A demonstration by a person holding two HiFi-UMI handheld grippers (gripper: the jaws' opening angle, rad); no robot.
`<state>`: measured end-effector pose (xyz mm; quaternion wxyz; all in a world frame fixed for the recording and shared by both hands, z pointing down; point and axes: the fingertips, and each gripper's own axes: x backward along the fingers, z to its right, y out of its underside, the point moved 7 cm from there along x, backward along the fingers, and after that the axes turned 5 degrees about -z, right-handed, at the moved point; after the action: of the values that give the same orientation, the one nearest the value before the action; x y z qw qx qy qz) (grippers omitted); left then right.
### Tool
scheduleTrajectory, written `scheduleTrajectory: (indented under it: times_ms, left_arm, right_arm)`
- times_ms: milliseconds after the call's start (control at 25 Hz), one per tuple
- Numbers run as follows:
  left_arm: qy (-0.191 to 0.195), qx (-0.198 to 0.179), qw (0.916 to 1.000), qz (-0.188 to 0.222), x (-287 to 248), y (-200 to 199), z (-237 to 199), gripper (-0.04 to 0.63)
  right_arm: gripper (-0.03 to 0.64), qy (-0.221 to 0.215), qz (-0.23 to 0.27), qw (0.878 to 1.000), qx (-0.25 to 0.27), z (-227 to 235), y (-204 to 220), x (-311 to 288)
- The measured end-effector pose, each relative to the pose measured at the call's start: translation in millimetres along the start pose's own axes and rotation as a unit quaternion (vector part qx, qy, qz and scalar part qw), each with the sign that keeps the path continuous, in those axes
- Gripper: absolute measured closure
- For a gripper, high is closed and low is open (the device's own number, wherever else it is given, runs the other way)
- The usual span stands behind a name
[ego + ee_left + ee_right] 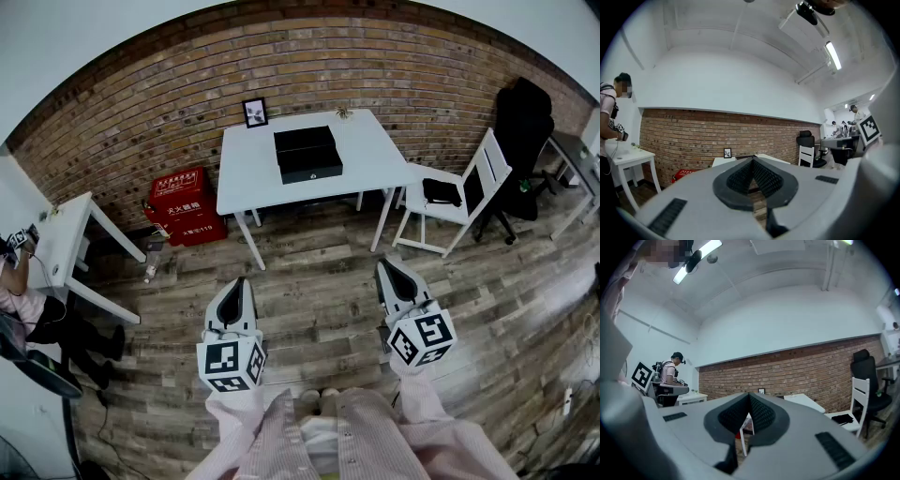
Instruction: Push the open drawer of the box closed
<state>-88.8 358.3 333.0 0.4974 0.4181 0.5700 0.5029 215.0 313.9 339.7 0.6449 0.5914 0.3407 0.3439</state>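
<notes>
A black box (307, 152) sits on a white table (246, 178) against the brick wall, far ahead of me in the head view. Its drawer (312, 172) sticks out a little at the front, toward me. Both grippers hang low over the wooden floor, well short of the table. My left gripper (238, 283) points at the table's left side, its jaws shut with nothing between them. To the right, my right gripper (386, 266) is also shut and empty. In the left gripper view the closed tips (752, 161) hide the box; the right gripper view shows its tips (749, 395) meeting too.
A red crate (185, 206) stands left of the table by the wall. At the right are a white chair (461, 199) with a black item on its seat and a black office chair (521, 141). A white desk (64, 246) and a seated person (21, 314) are at far left.
</notes>
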Motion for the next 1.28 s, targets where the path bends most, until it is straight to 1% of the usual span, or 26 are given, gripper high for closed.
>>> scheduleTrajectory:
  times_ms: [200, 480, 880, 1120, 1200, 1280]
  left_arm:
    - [-0.001, 0.002, 1.0, -0.006, 6, 4, 6, 0.6]
    - [-0.005, 0.002, 1.0, -0.008, 7, 7, 18, 0.6]
    - [-0.009, 0.007, 0.9998, -0.013, 6, 12, 27, 0.6]
    - [-0.012, 0.008, 0.9997, -0.019, 7, 16, 29, 0.6]
    - [-0.014, 0.01, 0.9996, -0.022, 7, 16, 28, 0.6]
    - [-0.015, 0.013, 0.9995, -0.026, 7, 18, 27, 0.6]
  right_arm:
    - [0.614, 0.002, 0.001, 1.0, 0.005, -1, 1, 7]
    - [0.614, -0.007, 0.014, 1.0, -0.01, 8, 1, 9]
    - [0.604, -0.027, 0.0, 0.999, -0.026, 12, 9, 5]
    - [0.536, -0.024, -0.012, 0.999, -0.037, 16, 17, 2]
    - [0.526, -0.024, -0.015, 0.999, -0.041, 16, 18, 0]
    - [0.502, -0.02, -0.017, 0.999, -0.043, 16, 19, -1]
